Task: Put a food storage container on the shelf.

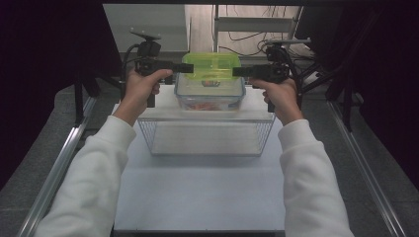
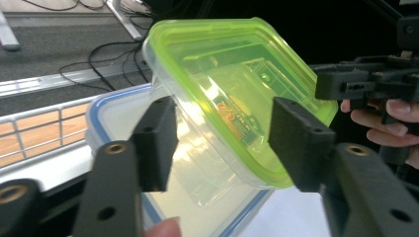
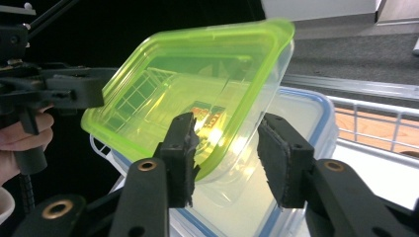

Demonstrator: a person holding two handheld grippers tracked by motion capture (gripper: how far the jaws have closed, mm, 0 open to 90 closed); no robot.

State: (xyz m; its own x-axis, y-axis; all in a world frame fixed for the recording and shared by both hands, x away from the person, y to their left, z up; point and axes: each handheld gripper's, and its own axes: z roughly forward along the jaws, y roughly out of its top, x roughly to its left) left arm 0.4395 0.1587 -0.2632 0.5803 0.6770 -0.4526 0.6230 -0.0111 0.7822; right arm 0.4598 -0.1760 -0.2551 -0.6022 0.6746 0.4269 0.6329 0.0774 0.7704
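Note:
A clear tub with a lime-green lid [image 1: 211, 66] rests tilted on top of a larger clear tub with a blue-rimmed lid [image 1: 210, 94], which sits on a wire rack [image 1: 205, 138]. My left gripper [image 1: 187, 68] is at the green lid's left end and my right gripper [image 1: 238, 72] at its right end. In the left gripper view the jaws [image 2: 225, 143] stand apart around the green tub's [image 2: 232, 74] corner, pads not pressing. The right gripper's jaws [image 3: 227, 160] likewise straddle the green lid's [image 3: 197, 84] rim with gaps. Orange contents show through both tubs.
The rack stands at the back of a white table [image 1: 197, 197] with metal rails on either side. Cables and a metal frame lie on the floor behind. Dark curtains close in left and right. White sleeves reach in from the bottom.

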